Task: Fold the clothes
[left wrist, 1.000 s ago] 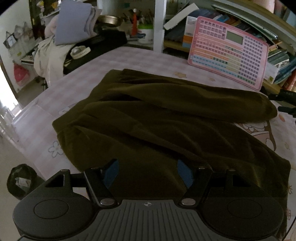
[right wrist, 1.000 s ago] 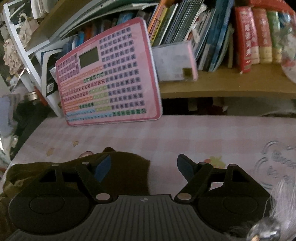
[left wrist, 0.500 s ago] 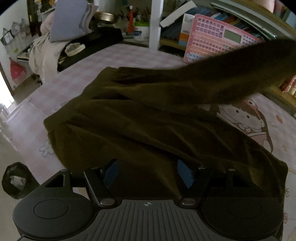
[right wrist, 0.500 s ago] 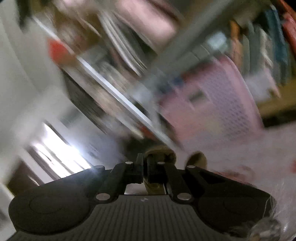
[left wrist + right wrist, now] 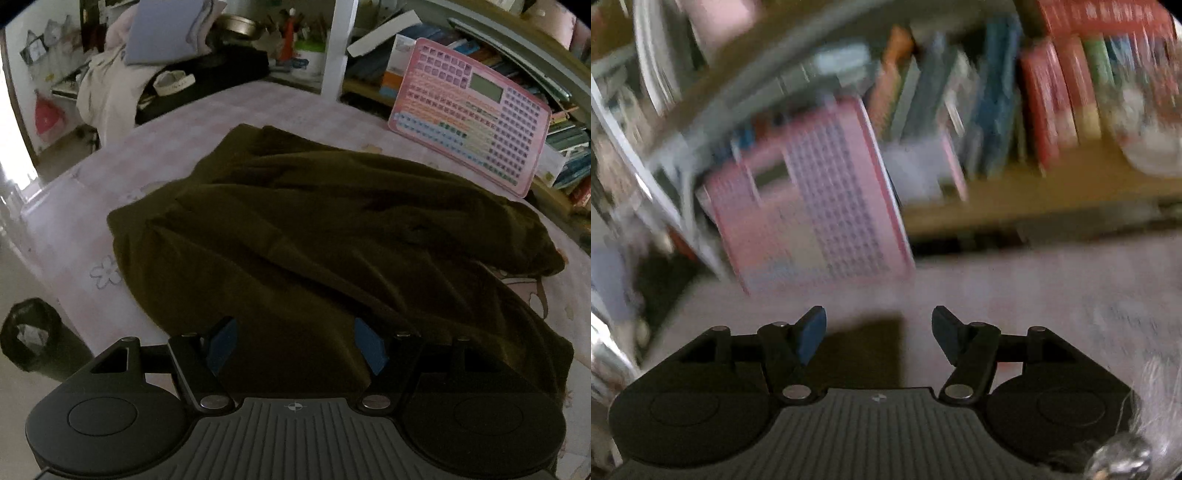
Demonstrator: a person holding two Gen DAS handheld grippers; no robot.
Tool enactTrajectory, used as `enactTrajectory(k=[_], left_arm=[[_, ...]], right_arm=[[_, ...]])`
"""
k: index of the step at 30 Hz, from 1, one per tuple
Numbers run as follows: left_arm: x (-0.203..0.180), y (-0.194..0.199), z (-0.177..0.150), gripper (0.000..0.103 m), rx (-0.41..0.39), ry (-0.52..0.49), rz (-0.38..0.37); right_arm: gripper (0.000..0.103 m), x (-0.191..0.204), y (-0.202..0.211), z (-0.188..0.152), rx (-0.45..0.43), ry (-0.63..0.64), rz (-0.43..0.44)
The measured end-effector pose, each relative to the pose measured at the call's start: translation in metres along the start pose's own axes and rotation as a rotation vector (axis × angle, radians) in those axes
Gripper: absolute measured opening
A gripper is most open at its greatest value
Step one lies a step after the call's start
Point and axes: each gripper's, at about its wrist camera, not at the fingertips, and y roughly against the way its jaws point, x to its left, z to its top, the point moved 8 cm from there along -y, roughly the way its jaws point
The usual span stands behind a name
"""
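garment: big dark olive-brown soft fabric piece (image 5: 332, 243) sprawled on the pink checked tablecloth (image 5: 229, 110), long axis running left-near to right-far

left gripper (image 5: 295, 345): fingers apart, hanging right over the near hem, so it's closest

right gripper (image 5: 878, 334): also spread, empty, only a cloth corner (image 5: 864, 350) below; view's blurry

room: pink keyboard toy (image 5: 469, 114) crowds the far right edge

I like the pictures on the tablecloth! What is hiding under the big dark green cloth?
The dark green garment lies on a pink checked tablecloth. A flower drawing shows beside it, and a cartoon figure peeks out, partly covered. Anything else beneath is hidden.
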Motion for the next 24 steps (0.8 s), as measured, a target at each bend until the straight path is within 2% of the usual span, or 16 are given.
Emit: enactTrajectory(k=[3, 5, 6, 7, 8, 11, 12, 13, 14, 17, 18, 20, 21, 22, 23, 24], left_arm=[[-0.005, 0.002, 0.001, 0.072, -0.008, -0.024, -0.012], [-0.006, 0.003, 0.001, 0.072, -0.012, -0.031, -0.014], [-0.006, 0.003, 0.002, 0.072, -0.014, -0.031, -0.013], [-0.005, 0.003, 0.003, 0.072, -0.015, -0.03, -0.012], [-0.005, 0.003, 0.003, 0.072, -0.016, -0.029, -0.011], [-0.009, 0.006, 0.005, 0.072, -0.024, -0.042, -0.011], [-0.009, 0.007, 0.005, 0.072, -0.027, -0.044, -0.01], [-0.009, 0.009, 0.005, 0.072, -0.031, -0.046, -0.008], [-0.008, 0.009, 0.005, 0.072, -0.031, -0.043, -0.008], [-0.008, 0.009, 0.005, 0.072, -0.031, -0.035, -0.012], [-0.008, 0.009, 0.005, 0.072, -0.031, -0.034, -0.015], [-0.009, 0.01, 0.005, 0.072, -0.035, -0.043, -0.02], [-0.009, 0.01, 0.004, 0.072, -0.032, -0.041, -0.02], [-0.008, 0.009, 0.004, 0.072, -0.03, -0.039, -0.02], [-0.008, 0.009, 0.004, 0.072, -0.028, -0.036, -0.02], [-0.007, 0.008, 0.003, 0.072, -0.026, -0.034, -0.02]], right_arm=[[0.06, -0.007, -0.011, -0.038, 0.112, 0.024, -0.012], [0.058, 0.001, -0.016, -0.057, 0.141, 0.057, 0.012], [0.053, 0.007, -0.02, -0.061, 0.148, 0.082, 0.015], [0.026, 0.012, -0.023, -0.066, 0.155, 0.107, 0.019], [0.014, 0.02, -0.023, -0.064, 0.152, 0.119, 0.03], [0.008, 0.052, -0.006, -0.034, 0.103, 0.109, 0.089], [0.007, 0.064, 0.005, -0.021, 0.073, 0.074, 0.155], [0.007, 0.077, 0.023, -0.003, 0.026, 0.002, 0.273], [0.007, 0.081, 0.036, 0.011, -0.014, -0.037, 0.318], [0.01, 0.066, 0.042, 0.032, -0.089, -0.02, 0.158], [0.011, 0.051, 0.029, 0.028, -0.071, 0.004, 0.049], [0.013, 0.016, 0.006, 0.009, 0.025, -0.042, -0.066], [0.014, 0.002, -0.001, 0.001, 0.06, -0.082, -0.085], [0.02, -0.008, 0.0, -0.005, 0.064, -0.121, -0.071], [0.035, -0.014, 0.002, -0.01, 0.059, -0.14, -0.056], [0.04, -0.017, 0.004, -0.016, 0.059, -0.14, -0.048]])
